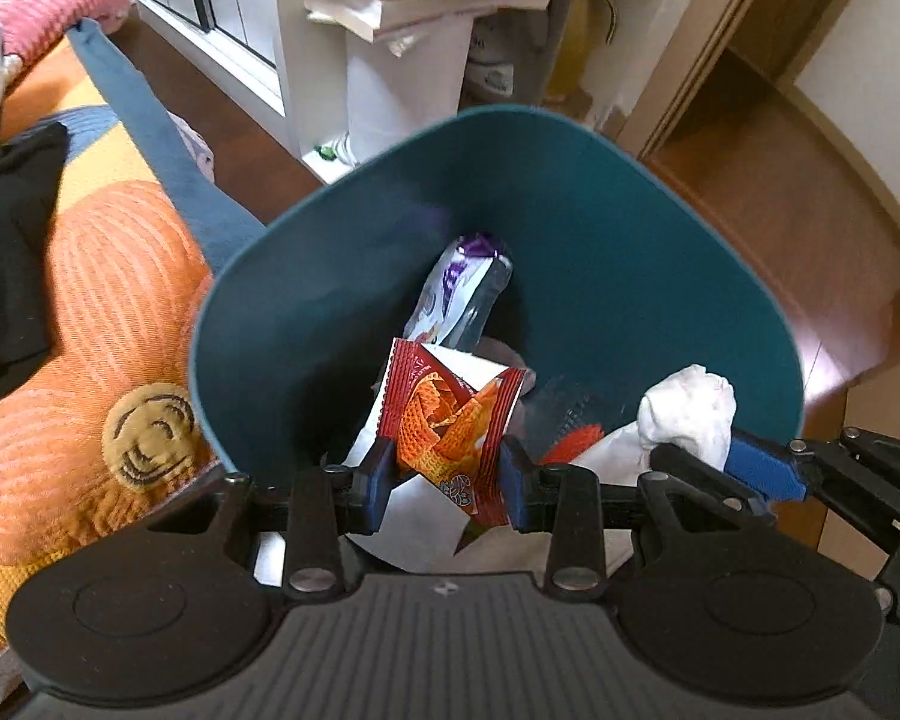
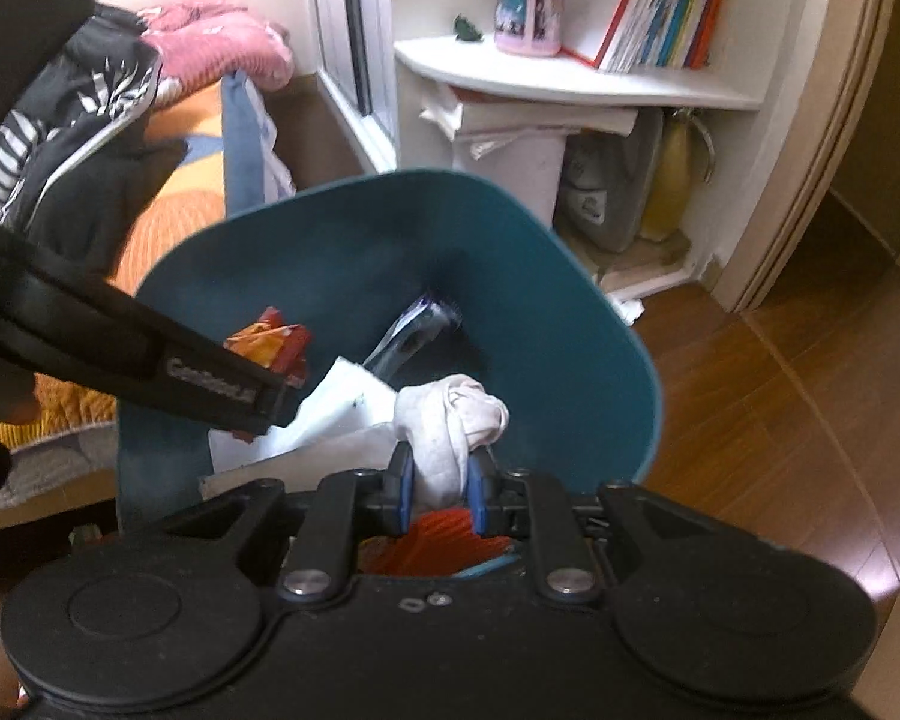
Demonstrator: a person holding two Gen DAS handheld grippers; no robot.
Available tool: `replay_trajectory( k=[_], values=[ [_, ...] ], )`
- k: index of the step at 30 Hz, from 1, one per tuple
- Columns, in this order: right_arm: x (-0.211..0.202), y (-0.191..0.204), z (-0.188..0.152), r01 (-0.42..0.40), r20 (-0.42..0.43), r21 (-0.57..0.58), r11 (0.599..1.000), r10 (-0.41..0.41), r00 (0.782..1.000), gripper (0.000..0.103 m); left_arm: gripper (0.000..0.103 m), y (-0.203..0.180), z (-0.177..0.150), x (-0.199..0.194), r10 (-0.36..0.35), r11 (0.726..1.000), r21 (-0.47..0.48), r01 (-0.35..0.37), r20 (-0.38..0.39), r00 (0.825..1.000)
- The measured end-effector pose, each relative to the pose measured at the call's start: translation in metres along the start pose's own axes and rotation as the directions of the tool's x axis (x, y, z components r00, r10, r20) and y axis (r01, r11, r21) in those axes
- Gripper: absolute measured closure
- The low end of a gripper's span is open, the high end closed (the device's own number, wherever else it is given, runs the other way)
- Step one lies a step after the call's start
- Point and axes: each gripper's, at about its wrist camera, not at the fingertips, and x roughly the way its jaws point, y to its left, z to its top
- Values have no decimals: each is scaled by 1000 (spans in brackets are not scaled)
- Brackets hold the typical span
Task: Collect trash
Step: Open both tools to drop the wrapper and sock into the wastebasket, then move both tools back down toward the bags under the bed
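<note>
One teal bin (image 1: 600,228) sits below both grippers. The left gripper (image 1: 447,474) pinches one red-orange snack wrapper (image 1: 450,414); the right gripper (image 2: 441,489) clamps one white crumpled tissue (image 2: 450,414). One purple wrapper (image 1: 462,294) lies inside, ahead of them; white paper (image 2: 336,408) lies between.

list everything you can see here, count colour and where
bin: 1, teal, on wood floor by bed
snack wrapper: 1, red-orange, in left gripper over bin
tissue wad: 1, white, in right gripper over bin
purple packet: 1, purple-white, inside bin
shelf: 1, white, behind bin
books: several, mixed, on shelf
pen cup: 1, pink, on shelf
bedspread: 1, orange, left
left gripper: black, blue pads
right gripper: black, blue pads
</note>
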Motion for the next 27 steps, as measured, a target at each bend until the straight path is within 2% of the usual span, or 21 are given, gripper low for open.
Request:
replay_trajectory(
  k=[5,9,11,13,14,20,27],
  values=[
    [6,1,-1,-6,-23,5,1000,6,1000,79,66,-4,1,12,19,1000,22,-19,-19,1000],
    [6,0,-1,-10,-27,9,1000,10,1000,78,61,-8,2,13,16,999,43,-15,-20,1000],
    [5,0,-1,-9,-26,8,1000,9,1000,76,54,-9,2,11,10,999,45,-9,-14,1000],
    [2,1,-2,-4,-22,5,1000,4,1000,73,43,-11,1,7,15,999,48,-15,-3,1000],
    [0,1,-2,-1,-21,5,1000,1,1000,69,42,-10,1,4,15,999,48,-15,8,1000],
    [-18,8,-2,23,7,-23,999,-23,1000,57,41,-8,-6,-17,2,999,36,-4,35,999],
    [-54,12,0,-8,46,-1,1000,8,999,54,41,5,-26,-64,-16,1000,12,15,96,995]
  ],
)
